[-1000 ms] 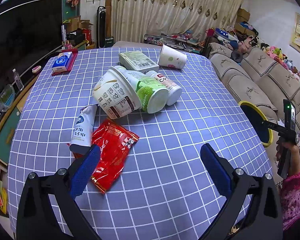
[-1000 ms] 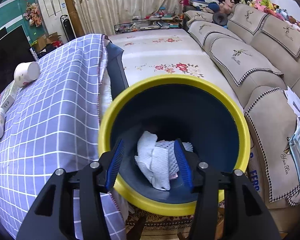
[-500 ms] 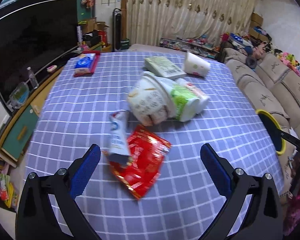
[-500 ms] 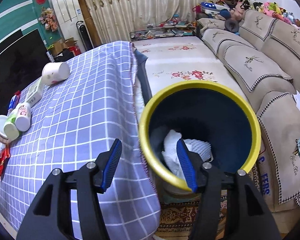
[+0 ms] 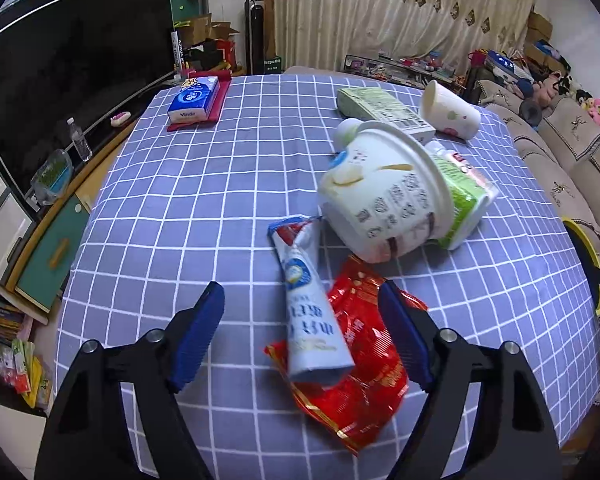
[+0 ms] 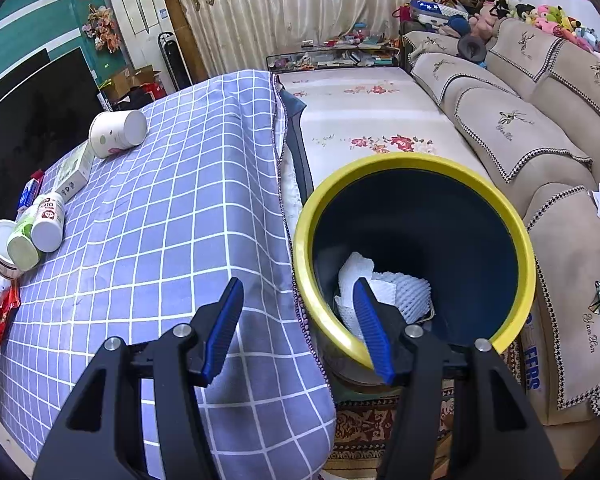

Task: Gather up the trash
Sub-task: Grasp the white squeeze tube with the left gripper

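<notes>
Left wrist view: left gripper, jaws spread and empty, straddles a white tube lying on a red wrapper; beyond, tipped cups. Right gripper, also spread and empty, hovers before the yellow-rimmed bin holding white paper.

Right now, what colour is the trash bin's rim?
Yellow rim, dark blue inside; clearest in the right wrist view.
</notes>
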{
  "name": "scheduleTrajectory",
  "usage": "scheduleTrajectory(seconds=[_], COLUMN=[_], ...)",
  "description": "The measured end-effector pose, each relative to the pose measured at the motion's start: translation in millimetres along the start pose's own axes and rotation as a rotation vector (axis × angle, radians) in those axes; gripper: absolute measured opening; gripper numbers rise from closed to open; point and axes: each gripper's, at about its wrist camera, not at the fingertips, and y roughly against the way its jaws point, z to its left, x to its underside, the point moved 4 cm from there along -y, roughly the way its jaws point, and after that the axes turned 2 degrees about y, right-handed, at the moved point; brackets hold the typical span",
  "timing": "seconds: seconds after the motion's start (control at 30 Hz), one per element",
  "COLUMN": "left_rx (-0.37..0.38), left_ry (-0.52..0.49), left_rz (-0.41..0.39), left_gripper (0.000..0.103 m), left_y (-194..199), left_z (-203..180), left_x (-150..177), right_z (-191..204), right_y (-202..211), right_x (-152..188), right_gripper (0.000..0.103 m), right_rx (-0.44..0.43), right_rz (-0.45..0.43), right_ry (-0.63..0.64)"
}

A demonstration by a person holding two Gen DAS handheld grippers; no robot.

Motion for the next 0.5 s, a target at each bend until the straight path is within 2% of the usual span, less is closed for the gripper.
scheduleTrajectory(seconds=[0.13, 0.17, 0.27, 0.5], left_rx=[-0.009, -0.009, 0.009, 0.02], left_ry=[-0.014, -0.02, -0.007, 0.014], left_rz=[0.019, 0.032, 0.068, 0.075], left_gripper=[0.065, 0.059, 0.052, 0.033], left_y=[-9.9, -14.0, -24.5, -34.4], left_z=[1.7, 1.7, 4.8, 11.6], left_x=[-4.4, -5.1, -6.2, -11.1], right_z=[2.6, 3.6, 4.3, 4.4], right_y=[-3.4, -3.9, -4.6, -6.7], right_x=[0.1, 0.0, -0.5, 0.2], right_gripper=[0.054, 0.054, 0.054, 0.054], right_rx=[-0.003, -0.004, -0.004, -0.005], right_rz=[0.005, 0.006, 0.008, 0.016], right_ry=[0.004, 0.006, 0.008, 0.012])
